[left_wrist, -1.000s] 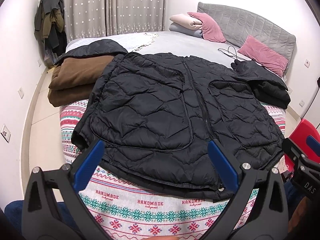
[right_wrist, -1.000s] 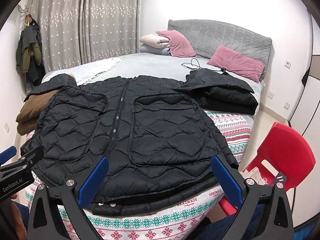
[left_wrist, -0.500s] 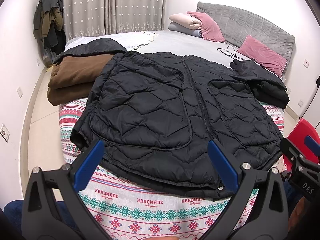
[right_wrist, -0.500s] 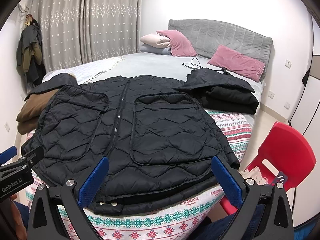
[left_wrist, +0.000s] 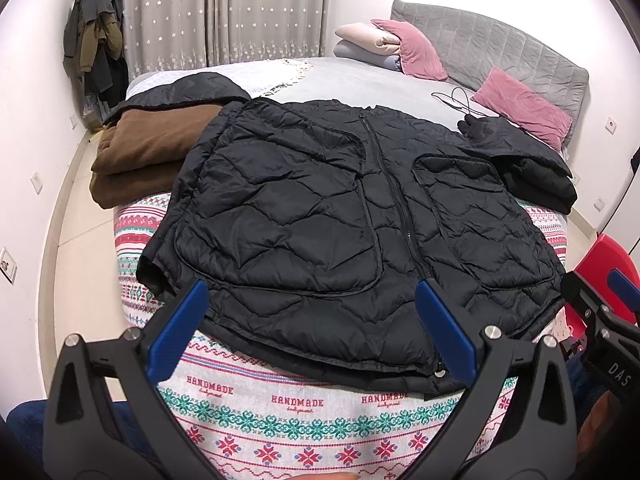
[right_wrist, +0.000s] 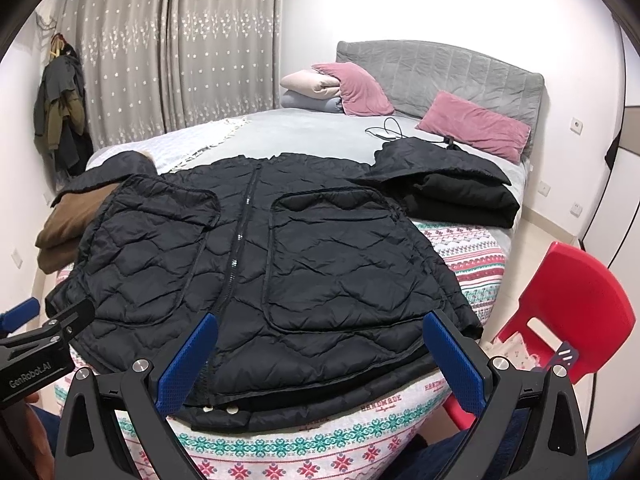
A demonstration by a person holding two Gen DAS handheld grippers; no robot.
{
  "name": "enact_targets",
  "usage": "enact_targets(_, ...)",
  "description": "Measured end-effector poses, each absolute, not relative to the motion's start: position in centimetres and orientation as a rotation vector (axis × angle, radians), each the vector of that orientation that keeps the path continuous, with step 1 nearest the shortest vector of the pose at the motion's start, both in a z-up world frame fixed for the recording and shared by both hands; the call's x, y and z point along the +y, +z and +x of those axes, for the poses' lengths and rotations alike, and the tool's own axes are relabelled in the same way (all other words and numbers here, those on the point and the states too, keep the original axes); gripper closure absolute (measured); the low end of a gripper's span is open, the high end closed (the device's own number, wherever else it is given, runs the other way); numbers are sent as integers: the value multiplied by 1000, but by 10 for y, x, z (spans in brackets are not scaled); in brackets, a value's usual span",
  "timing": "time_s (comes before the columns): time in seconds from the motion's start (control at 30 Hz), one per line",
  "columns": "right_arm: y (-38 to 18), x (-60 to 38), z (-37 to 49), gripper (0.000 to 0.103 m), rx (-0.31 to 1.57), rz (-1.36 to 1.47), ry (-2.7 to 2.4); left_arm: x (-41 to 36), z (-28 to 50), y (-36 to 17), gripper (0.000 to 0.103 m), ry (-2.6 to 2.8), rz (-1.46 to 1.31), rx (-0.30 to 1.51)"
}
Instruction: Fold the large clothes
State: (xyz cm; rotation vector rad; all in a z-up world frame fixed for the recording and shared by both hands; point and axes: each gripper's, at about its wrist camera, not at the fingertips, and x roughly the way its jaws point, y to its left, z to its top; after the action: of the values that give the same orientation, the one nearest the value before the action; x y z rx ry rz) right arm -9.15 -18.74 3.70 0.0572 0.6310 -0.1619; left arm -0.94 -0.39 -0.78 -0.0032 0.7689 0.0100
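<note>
Left fingers: my left gripper [left_wrist: 308, 322] has its two blue fingers [left_wrist: 178, 330] spread wide apart. They grip nothing and hang in the air above the near edge of the bed.
Brown blanket: a folded brown blanket [left_wrist: 148, 160] sits at the left edge of the bed, just beside the jacket's left side. If I swing the left side over too wide, I think I could drag the blanket along.
Jacket: the big black puffy jacket [left_wrist: 320, 216] lies flat and zipped shut across the near part of the bed [left_wrist: 288, 408]. Its bottom hem runs along the near edge, right under my fingers.
Where it is to my fingers: the hem is just past both pairs of fingertips, below them, and not touching. The zipper runs near the right finger of my left gripper and the left finger of my right one.
What could go wrong: the cloth looks slippery and thick. If I pinch only the top layer, the back layer may stay behind and the fold will be lumpy. The hem hangs near the edge, so a hard pull could slide the jacket off the bed.
Right fingers: my right gripper [right_wrist: 324, 354] is spread wide too, with nothing in it.
Black pile: folded black clothes [right_wrist: 452, 184] lie just beside the jacket's right shoulder and could get caught.
Red chair: a red chair [right_wrist: 572, 312] stands by the right near corner; my right arm could bump it.
</note>
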Motion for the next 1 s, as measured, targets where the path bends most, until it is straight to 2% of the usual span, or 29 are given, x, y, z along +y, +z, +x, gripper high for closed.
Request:
enact_targets(0.3,29,-192,-85,0,673,57,-179,3,-6,-10,0,5,-38,794)
enact_targets(0.6,16,-205,-73,0,701,10,-205,47,4,-14,0,107,-102,852)
enact_targets(1.0,-33,-349,-28,1,865,300,-399,144,20,-53,1,258,-384,940)
